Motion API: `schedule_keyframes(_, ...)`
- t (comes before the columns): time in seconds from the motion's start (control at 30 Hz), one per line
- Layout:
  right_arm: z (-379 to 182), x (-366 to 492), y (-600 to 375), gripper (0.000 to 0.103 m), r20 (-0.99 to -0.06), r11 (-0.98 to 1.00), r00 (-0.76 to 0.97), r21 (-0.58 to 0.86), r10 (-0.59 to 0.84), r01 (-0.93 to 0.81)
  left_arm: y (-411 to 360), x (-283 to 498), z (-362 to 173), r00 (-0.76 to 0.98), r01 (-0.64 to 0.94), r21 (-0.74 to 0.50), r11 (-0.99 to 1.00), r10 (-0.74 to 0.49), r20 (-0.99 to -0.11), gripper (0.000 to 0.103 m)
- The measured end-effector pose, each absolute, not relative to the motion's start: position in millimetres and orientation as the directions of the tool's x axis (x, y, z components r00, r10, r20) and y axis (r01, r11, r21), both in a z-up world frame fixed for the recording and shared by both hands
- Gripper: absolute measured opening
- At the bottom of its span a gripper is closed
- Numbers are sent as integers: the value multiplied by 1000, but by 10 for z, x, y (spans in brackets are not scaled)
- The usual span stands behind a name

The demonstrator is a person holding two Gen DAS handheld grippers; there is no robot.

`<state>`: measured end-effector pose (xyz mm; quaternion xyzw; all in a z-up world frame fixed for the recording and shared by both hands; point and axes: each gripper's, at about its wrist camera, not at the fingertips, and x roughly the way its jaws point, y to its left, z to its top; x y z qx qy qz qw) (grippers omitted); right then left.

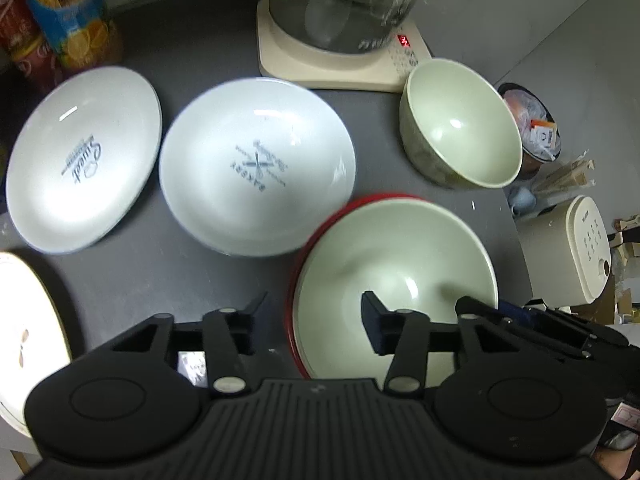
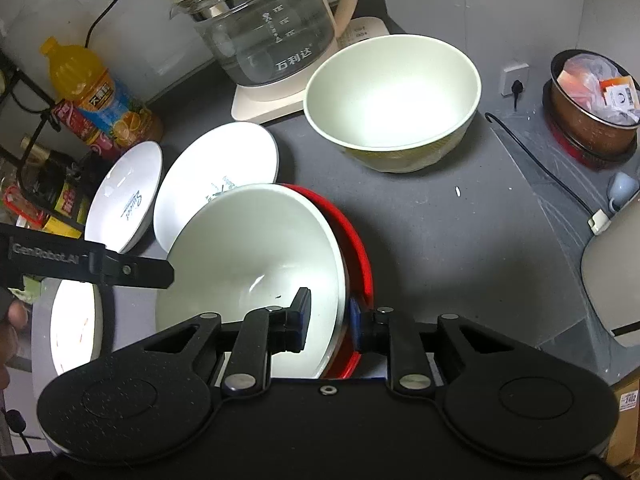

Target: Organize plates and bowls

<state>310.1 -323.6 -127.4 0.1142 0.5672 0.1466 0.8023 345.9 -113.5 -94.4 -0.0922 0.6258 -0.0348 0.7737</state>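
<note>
The rim of the wide pale-green bowl with a red outside is pinched between the fingers of the right gripper at its 5 o'clock edge. The left gripper is held spread above the dark grey countertop, one finger over the same bowl. Two white printed plates lie at 10 o'clock, and a deep cream-green bowl sits at 1 o'clock beside a glass kettle.
</note>
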Motion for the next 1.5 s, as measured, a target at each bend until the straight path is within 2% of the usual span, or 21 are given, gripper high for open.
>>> schedule_keyframes(0.17, -1244, 3100, -3262, 25, -871, 928, 324, 364, 369, -80, -1065, 3525, -878, 238, -73, -212, 974, -190, -953, 51)
schedule_keyframes(0.27, -1150, 3101, -3318, 39, -851, 916, 349, 396, 393, -66, -1046, 3575, -868, 252, -84, -211, 974, -184, -950, 53)
schedule_keyframes(0.33, -1080, 3092, -3344, 57, -843, 923, 385, 380, 376, -69, -1045, 3617, -868, 258, -88, -217, 972, -188, -948, 54)
schedule_keyframes(0.47, -1007, 3139, -3472, 66, -826, 917, 425, 399, 370, -23, -1082, 3718, -880, 261, -76, -221, 972, -195, -946, 55)
schedule_keyframes(0.53, -982, 3175, -3539, 77, -821, 920, 454, 392, 347, 6, -1122, 3781, -880, 265, -64, -222, 973, -198, -944, 55)
schedule_keyframes(0.57, -982, 3196, -3567, 79, -819, 921, 466, 389, 335, 20, -1142, 3810, -878, 265, -59, -224, 973, -201, -943, 56)
schedule_keyframes(0.7, -990, 3277, -3686, 80, -814, 920, 492, 387, 308, 64, -1239, 3951, -847, 309, -40, -221, 974, -198, -930, 58)
schedule_keyframes(0.77, -1000, 3306, -3727, 80, -814, 923, 502, 378, 293, 75, -1319, 4025, -822, 329, -9, -204, 979, -189, -925, 66)
schedule_keyframes(1.2, -1166, 3548, -3918, 79, -799, 899, 549, 400, 246, 180, -1851, 4495, -891, 351, 89, -180, 980, -200, -915, 67)
schedule_keyframes(1.33, -1265, 3642, -3959, 79, -805, 886, 545, 408, 235, 219, -1955, 4554, -1000, 336, 100, -167, 981, -191, -922, 80)
schedule_keyframes(1.5, -1443, 3759, -3968, 79, -813, 876, 532, 415, 237, 245, -2010, 4654, -1187, 343, 81, -182, 980, -198, -918, 82)
